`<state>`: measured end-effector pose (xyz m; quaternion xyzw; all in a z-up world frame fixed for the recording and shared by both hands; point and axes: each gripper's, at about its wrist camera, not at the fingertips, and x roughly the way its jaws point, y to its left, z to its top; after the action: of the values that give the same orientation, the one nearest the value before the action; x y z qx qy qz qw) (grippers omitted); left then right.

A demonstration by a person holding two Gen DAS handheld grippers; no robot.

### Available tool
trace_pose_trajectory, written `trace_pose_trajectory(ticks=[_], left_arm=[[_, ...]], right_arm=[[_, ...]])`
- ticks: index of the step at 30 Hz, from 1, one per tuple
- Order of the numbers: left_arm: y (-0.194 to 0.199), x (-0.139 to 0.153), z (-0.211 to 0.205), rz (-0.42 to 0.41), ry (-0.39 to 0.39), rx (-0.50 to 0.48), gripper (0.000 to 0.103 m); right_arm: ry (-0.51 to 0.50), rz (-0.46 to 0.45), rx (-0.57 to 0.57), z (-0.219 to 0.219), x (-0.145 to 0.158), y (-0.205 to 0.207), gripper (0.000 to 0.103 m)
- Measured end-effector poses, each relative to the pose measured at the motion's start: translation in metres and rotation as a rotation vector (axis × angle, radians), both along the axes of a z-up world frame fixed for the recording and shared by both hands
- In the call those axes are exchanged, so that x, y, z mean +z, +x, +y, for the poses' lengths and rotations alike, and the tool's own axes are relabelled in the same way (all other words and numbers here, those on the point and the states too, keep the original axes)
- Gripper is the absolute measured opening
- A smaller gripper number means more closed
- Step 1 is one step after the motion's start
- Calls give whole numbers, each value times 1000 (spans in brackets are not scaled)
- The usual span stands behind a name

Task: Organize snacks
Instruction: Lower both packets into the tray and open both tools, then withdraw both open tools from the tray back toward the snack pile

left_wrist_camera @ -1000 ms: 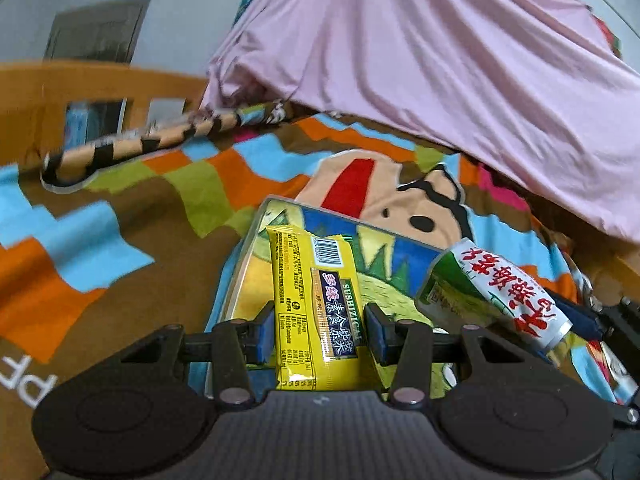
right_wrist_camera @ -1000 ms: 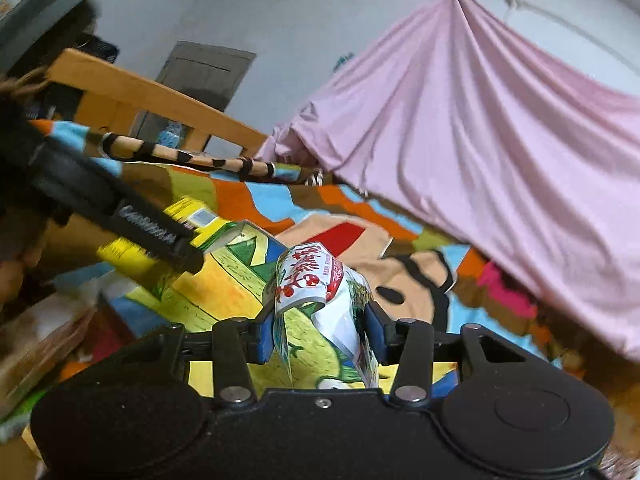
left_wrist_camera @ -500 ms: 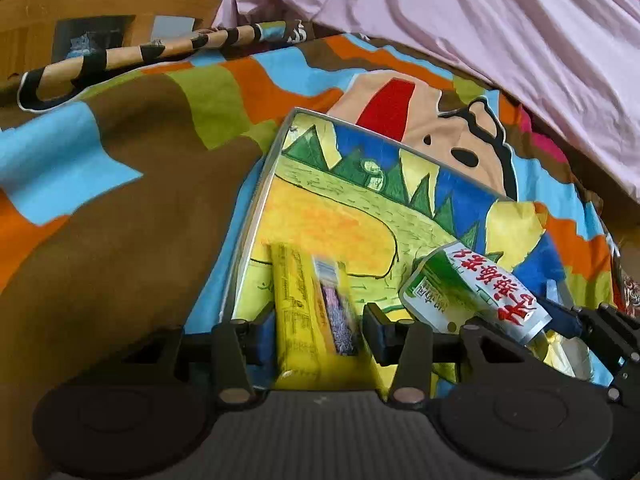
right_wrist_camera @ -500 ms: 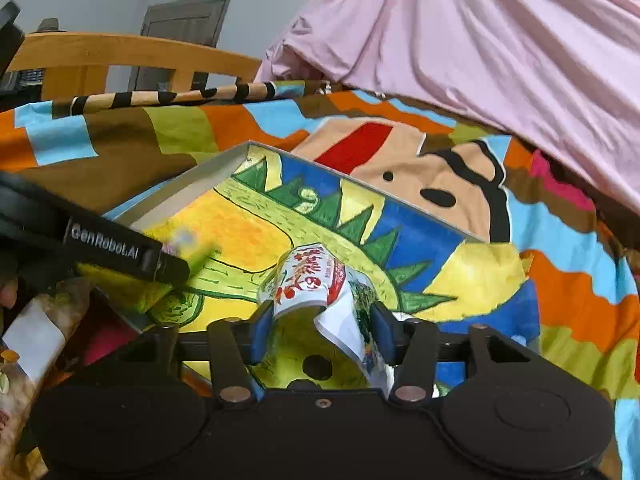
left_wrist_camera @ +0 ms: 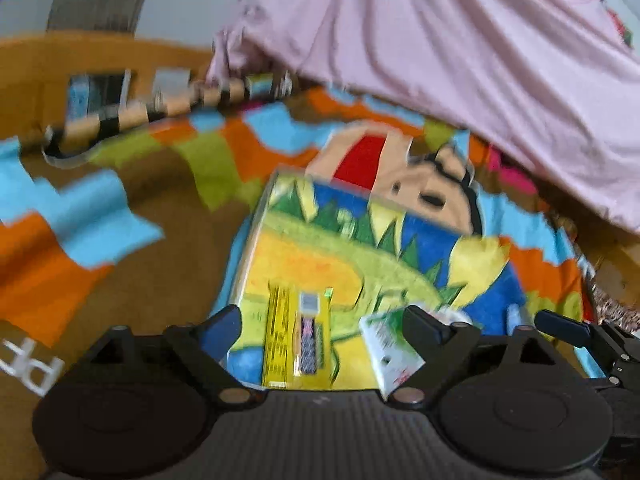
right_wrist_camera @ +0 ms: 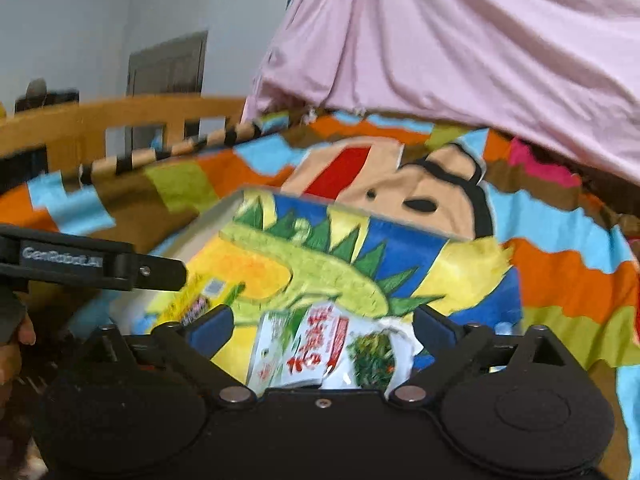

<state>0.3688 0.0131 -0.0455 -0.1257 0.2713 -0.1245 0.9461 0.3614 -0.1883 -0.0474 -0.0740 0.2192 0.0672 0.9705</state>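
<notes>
On bed, inside dinosaur-print box (left_wrist_camera: 304, 252): yellow snack packet (left_wrist_camera: 298, 340) between wide-spread left tongs (left_wrist_camera: 322, 322), green-white snack bag (right_wrist_camera: 324, 350) between wide-spread right tongs (right_wrist_camera: 322, 322); neither gripped.

The bed (left_wrist_camera: 120, 264) is covered by a patchwork cartoon blanket (left_wrist_camera: 100, 216) in brown, orange, blue and green. Directly on the blanket lies a shallow box (left_wrist_camera: 256, 236) with a dinosaur drawing inside; a yellow snack pack (left_wrist_camera: 298, 336) and a green-and-white snack bag (right_wrist_camera: 324, 348) lie in it. A pink sheet (left_wrist_camera: 460, 60) drapes over the far end, with a wooden rail (right_wrist_camera: 120, 120) behind
</notes>
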Motion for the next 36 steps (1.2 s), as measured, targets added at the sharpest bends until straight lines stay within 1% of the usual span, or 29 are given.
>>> trace_pose_trajectory(ticks=[1, 3, 8, 13, 16, 19, 22, 26, 32, 36], left_arm=[[-7, 5, 1, -24, 2, 9, 98], [-25, 17, 4, -87, 9, 39, 101], [-72, 43, 6, -221, 44, 113, 102], [-117, 57, 10, -289, 35, 145, 103], [-142, 61, 12, -315, 25, 158, 103], [-167, 65, 12, -344, 26, 161, 103], [-188, 66, 12, -361, 23, 160, 103], [-216, 64, 15, -370, 12, 163, 103], [-248, 63, 24, -364, -26, 190, 103], [-269, 64, 27, -371, -11, 194, 103]], right_arm=[[12, -22, -1, -3, 7, -7, 100], [27, -58, -2, -7, 18, -19, 102], [49, -126, 11, -16, 45, -57, 102], [50, -194, 36, -20, 64, -98, 102], [57, -237, 43, -21, 74, -124, 102], [72, -259, 56, -22, 81, -150, 102], [59, -273, 73, -20, 84, -176, 102], [35, -276, 94, -16, 84, -204, 102], [18, -274, 102, -14, 86, -239, 102], [23, -261, 96, -15, 86, -260, 102]])
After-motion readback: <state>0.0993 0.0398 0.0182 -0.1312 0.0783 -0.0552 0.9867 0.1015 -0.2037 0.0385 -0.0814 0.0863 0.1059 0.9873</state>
